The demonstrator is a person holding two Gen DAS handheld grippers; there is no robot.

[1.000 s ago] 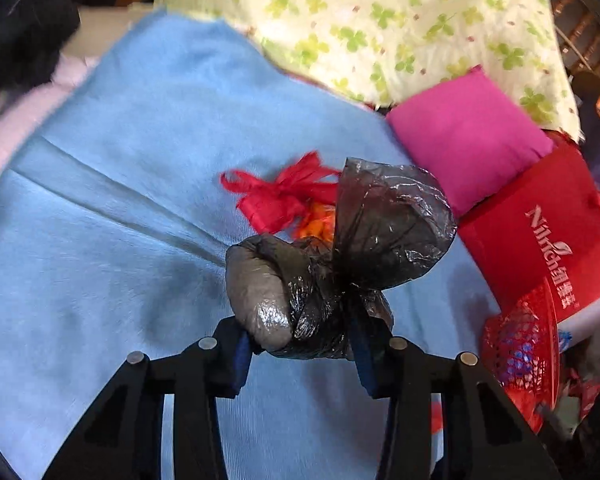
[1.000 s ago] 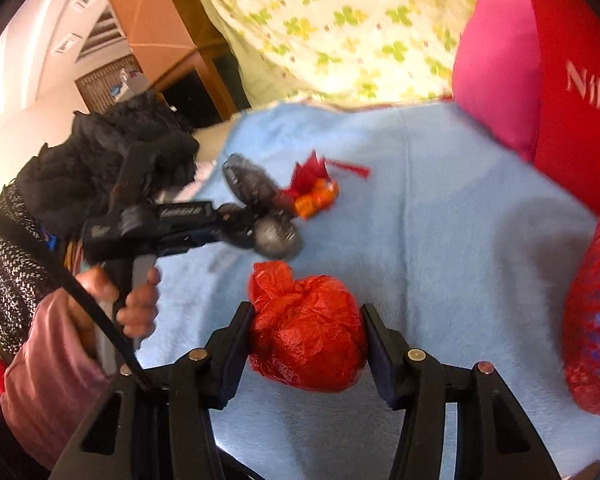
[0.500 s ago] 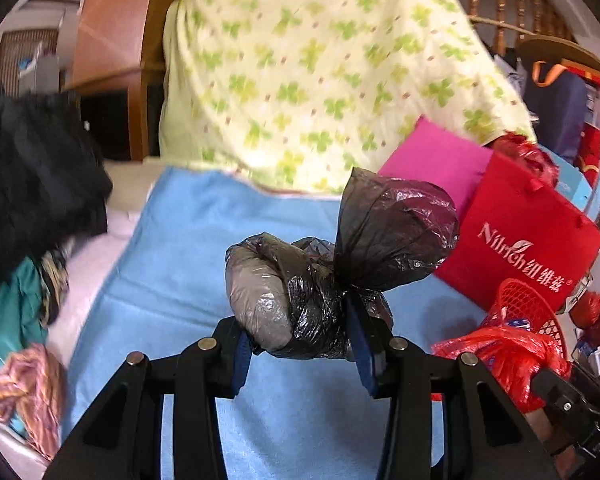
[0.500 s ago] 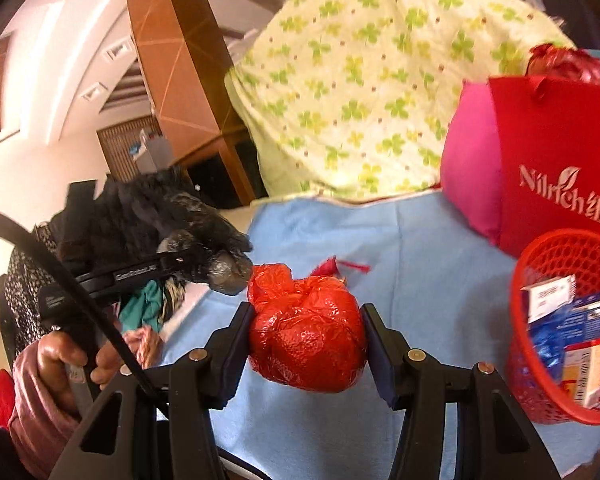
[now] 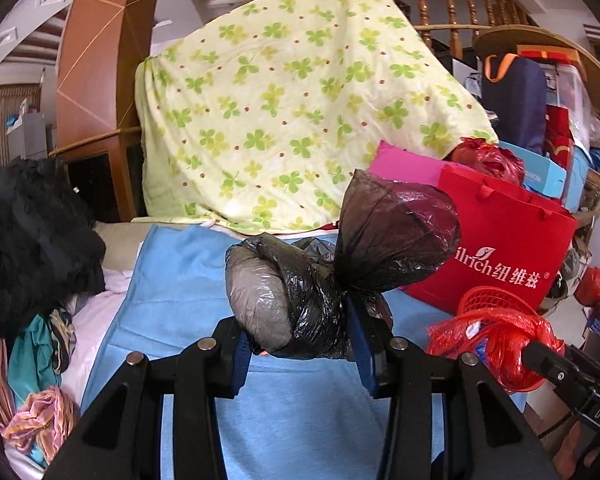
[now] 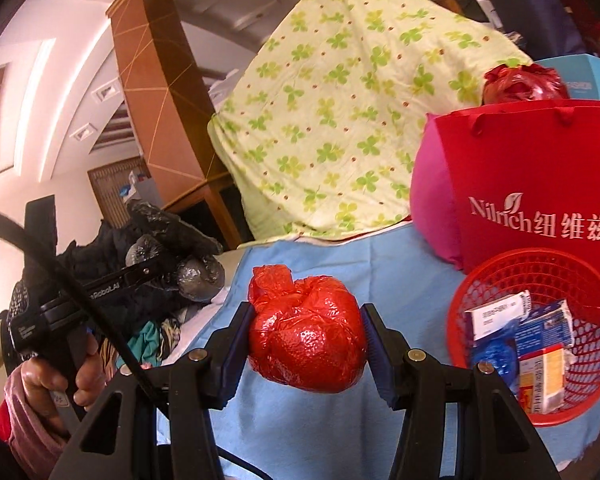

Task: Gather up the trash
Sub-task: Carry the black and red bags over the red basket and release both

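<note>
The left gripper (image 5: 300,344) clamps a knotted black bag (image 5: 332,276) at frame centre. The right gripper (image 6: 306,340) clamps a red bag (image 6: 306,344), with a red basket (image 6: 540,276) at lower right.

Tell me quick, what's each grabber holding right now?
Left gripper: closed on the knotted black bag.
Right gripper: closed on the tied red bag.

Black tool (image 6: 304,344) with blue pads, silver screws; mauve sleeve (image 6: 24,420)
</note>
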